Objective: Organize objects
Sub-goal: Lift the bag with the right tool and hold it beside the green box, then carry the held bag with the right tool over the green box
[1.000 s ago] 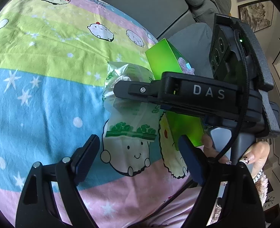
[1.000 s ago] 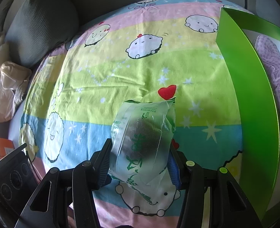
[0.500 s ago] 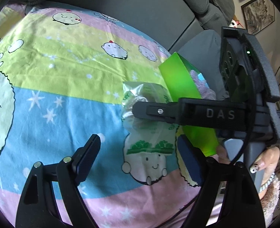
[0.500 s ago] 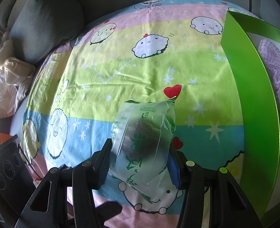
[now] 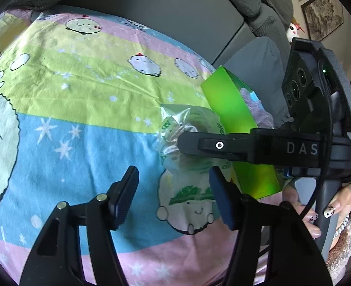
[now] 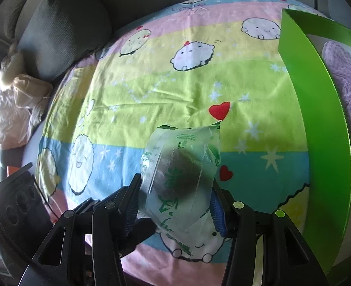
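A grey fabric sofa (image 5: 180, 16) fills the upper frame; framed landscape paintings (image 5: 323, 19) hang on the pale wall upper right.

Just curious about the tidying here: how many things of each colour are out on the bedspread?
Clear with green print: 1, the plastic packet
Bright green: 1, the box
Lilac: 1, the cloth in that box
Total: 3

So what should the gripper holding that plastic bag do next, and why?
Probably carry the bag right, over the green box wall, and drop it in. The right gripper clamps it, and the box already holds a purple cloth.
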